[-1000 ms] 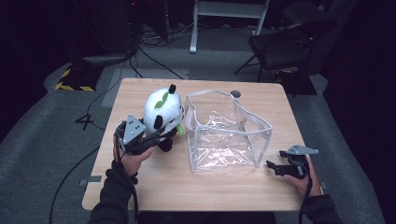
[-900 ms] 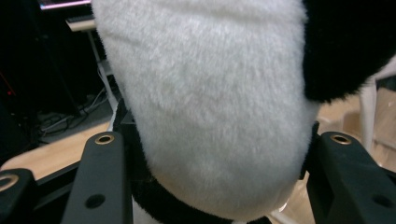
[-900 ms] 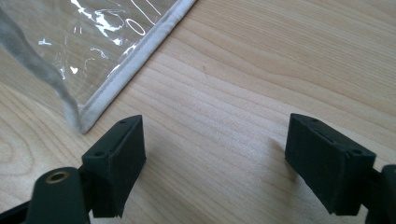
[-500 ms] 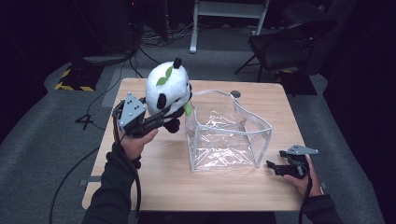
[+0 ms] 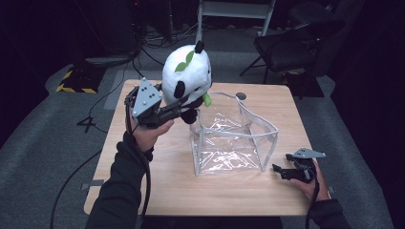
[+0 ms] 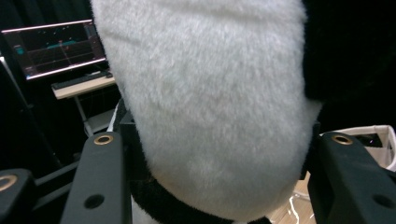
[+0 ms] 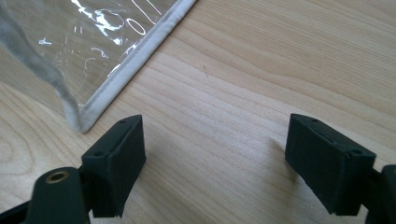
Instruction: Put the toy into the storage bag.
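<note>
A white and black panda plush [image 5: 187, 76] with a green leaf on its head hangs in the air above the table's left half, next to the clear bag's left rim. My left gripper [image 5: 184, 110] is shut on the plush's lower part; its fur [image 6: 210, 102] bulges between the two jaws in the left gripper view. A clear plastic bag [image 5: 234, 138] with white edging stands open-topped at the table's middle. My right gripper [image 5: 281, 172] rests low at the table's right front, open, with bare wood between its jaws [image 7: 212, 158] and the bag's corner [image 7: 84, 122] just ahead.
The wooden table [image 5: 143, 181] has bare room at the front and left. A small dark round disc [image 5: 241, 96] lies behind the bag. Chairs [image 5: 296, 47] and cables [image 5: 95, 105] stand on the floor beyond the table. A monitor [image 6: 56, 46] shows behind the plush.
My left gripper has lifted the panda plush off the table and carried it up and right toward the bag's rim. The right gripper has stayed put.
</note>
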`<act>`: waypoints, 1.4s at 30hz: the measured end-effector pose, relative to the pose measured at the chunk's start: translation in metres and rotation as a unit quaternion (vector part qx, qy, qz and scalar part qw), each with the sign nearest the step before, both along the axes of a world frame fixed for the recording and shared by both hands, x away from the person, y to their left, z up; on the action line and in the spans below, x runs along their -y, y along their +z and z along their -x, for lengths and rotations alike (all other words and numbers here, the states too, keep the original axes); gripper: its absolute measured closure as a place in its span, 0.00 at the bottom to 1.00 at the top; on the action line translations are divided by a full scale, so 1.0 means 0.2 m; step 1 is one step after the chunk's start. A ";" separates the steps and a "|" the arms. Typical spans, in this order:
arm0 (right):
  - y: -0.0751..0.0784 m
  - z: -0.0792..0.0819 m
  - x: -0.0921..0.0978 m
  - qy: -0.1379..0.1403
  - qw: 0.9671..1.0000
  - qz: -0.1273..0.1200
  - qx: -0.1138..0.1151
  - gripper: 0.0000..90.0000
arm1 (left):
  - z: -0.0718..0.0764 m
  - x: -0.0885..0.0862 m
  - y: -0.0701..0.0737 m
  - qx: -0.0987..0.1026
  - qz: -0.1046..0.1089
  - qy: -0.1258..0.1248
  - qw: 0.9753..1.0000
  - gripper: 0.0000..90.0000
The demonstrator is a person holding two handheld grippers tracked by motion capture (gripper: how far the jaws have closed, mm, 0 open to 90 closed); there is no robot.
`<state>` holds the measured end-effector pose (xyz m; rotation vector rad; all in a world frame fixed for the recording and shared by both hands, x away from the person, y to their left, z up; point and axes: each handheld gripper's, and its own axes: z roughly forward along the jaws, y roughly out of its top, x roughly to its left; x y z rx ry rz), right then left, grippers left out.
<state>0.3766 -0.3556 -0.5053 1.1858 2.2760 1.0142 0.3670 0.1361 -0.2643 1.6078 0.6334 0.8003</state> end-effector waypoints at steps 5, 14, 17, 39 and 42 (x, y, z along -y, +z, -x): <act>0.00 0.00 0.00 0.000 1.000 0.000 0.000 0.22 | -0.01 0.06 0.02 0.006 0.006 -0.004 1.000 0.48; 0.00 0.00 0.00 0.000 1.000 0.000 0.000 0.22 | -0.04 0.17 0.03 0.005 0.006 -0.029 1.000 0.48; 0.00 0.00 0.00 0.000 1.000 0.000 0.000 0.22 | -0.05 0.20 0.02 0.004 0.008 -0.037 0.999 0.48; 0.00 0.00 0.00 0.001 1.000 -0.001 -0.001 0.22 | -0.09 0.36 -0.15 -0.037 0.040 -0.079 0.995 0.47; 0.00 0.00 0.00 0.002 1.000 -0.001 -0.001 0.22 | -0.10 0.37 -0.18 -0.046 0.032 -0.082 0.995 0.46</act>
